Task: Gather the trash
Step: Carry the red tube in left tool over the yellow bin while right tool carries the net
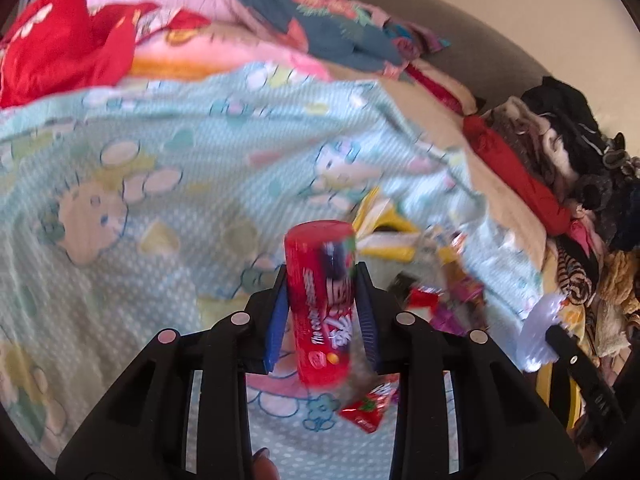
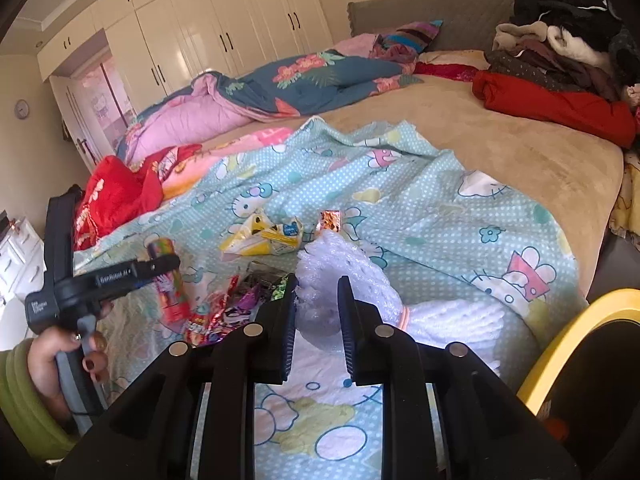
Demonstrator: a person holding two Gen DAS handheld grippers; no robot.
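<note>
On a cartoon-print bedsheet (image 2: 420, 208), the left gripper (image 1: 322, 300) clamps a red snack tube (image 1: 320, 304); the right gripper (image 2: 316, 320) pinches white foam netting (image 2: 340, 280), apparently lightly. Either could slip free near the yellow-rimmed bin (image 2: 568, 340).

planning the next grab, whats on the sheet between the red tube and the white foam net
A heap of small foil wrappers, clearest in the right wrist view, between the tube and the foam net.
</note>
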